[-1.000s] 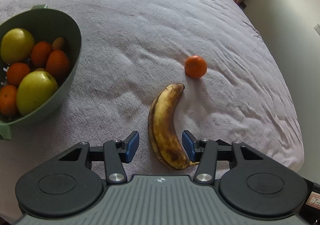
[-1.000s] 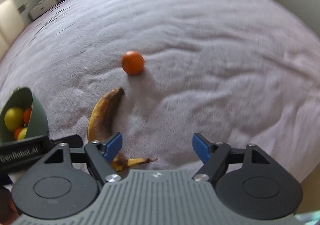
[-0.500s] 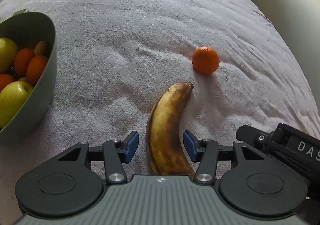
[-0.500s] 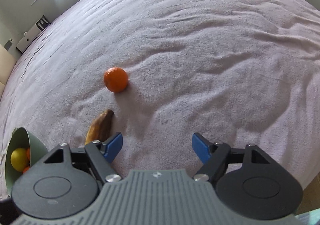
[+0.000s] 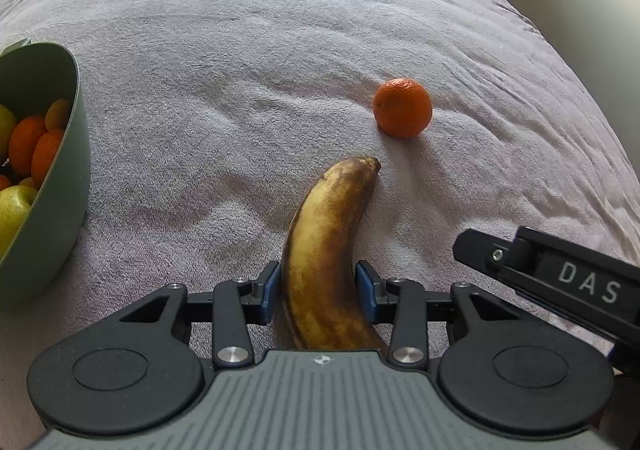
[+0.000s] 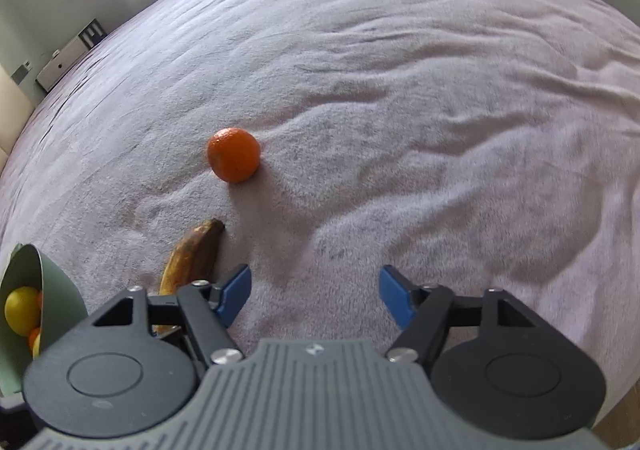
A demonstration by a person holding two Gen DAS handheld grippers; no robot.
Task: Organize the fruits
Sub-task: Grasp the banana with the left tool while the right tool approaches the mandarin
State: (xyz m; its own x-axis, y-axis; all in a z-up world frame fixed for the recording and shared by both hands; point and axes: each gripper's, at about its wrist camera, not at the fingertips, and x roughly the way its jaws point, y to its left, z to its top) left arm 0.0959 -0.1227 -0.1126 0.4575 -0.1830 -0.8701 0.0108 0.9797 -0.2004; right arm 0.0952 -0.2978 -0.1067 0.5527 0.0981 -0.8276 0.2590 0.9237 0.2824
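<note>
Presently:
Left tool [image 5: 318, 292]: pads flanking banana [image 5: 326, 250] closely; grip uncertain.
Right tool [image 6: 314, 296]: spread wide, holding nothing.
Orange [image 6: 233, 154]: far of banana.

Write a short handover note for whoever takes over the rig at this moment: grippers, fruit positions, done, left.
Left gripper: fingers straddle the banana close on both sides; contact unclear, banana lies on the bedspread.
Right gripper: open, holding nothing, pointed toward the loose orange.
Green bowl, at left, already holds apples and oranges.
Left: close on the banana and bowl it, then the orange.
</note>
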